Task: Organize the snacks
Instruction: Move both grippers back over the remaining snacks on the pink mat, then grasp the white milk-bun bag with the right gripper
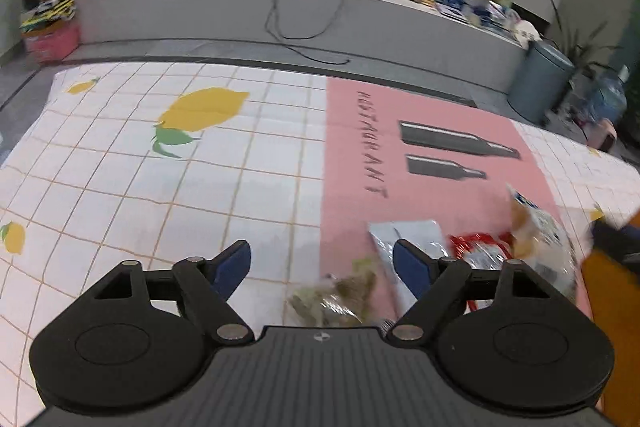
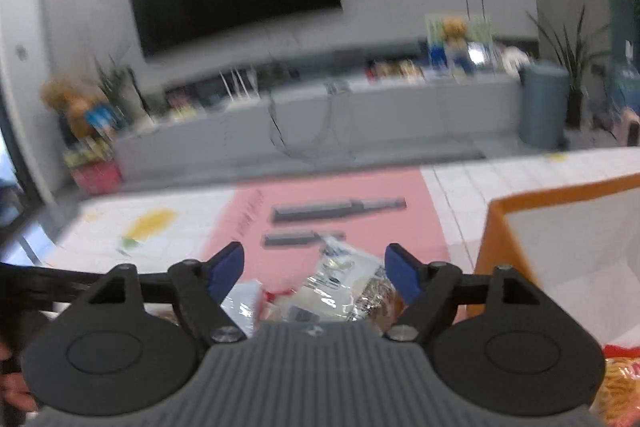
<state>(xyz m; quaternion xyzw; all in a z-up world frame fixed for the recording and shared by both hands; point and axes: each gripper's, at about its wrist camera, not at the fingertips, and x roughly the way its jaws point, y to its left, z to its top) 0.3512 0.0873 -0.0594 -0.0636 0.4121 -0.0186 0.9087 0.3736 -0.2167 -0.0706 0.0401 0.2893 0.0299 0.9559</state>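
- Lower right of the left wrist view, on the pink panel of the counter (image 1: 348, 147): a loose heap of snack packets, some overlapping.
- Silver packet (image 1: 416, 235): flat foil, lying partly behind the right-hand finger of the left tool (image 1: 322, 263). Likely light and slick; best pinched at a sealed edge, not across the smooth face.
- Red packet (image 1: 478, 247): crinkled film, tucked between the silver packet and the clear bag. Likely light and noisy, with little showing to take hold of.
- Clear bag (image 1: 538, 231): printed film with brown pieces inside, blurred. Contents probably brittle; take the top seam, not the belly.
- Green-brown packet (image 1: 340, 297): small, blurred, just ahead of the left tool's body on the white squares. Soft film; the end crimp looks like the surest hold.
- Left tool: fingers spread wide, nothing between them.
- Right tool (image 2: 316, 269): fingers spread, above the clear bag (image 2: 344, 283) with no pad pressing on it.
- Orange-edged box (image 2: 560, 247): open, stiff-walled, right of the heap; probable place for the packets.
- Further packet (image 2: 618, 387): red and yellow, lower right corner of the right wrist view.
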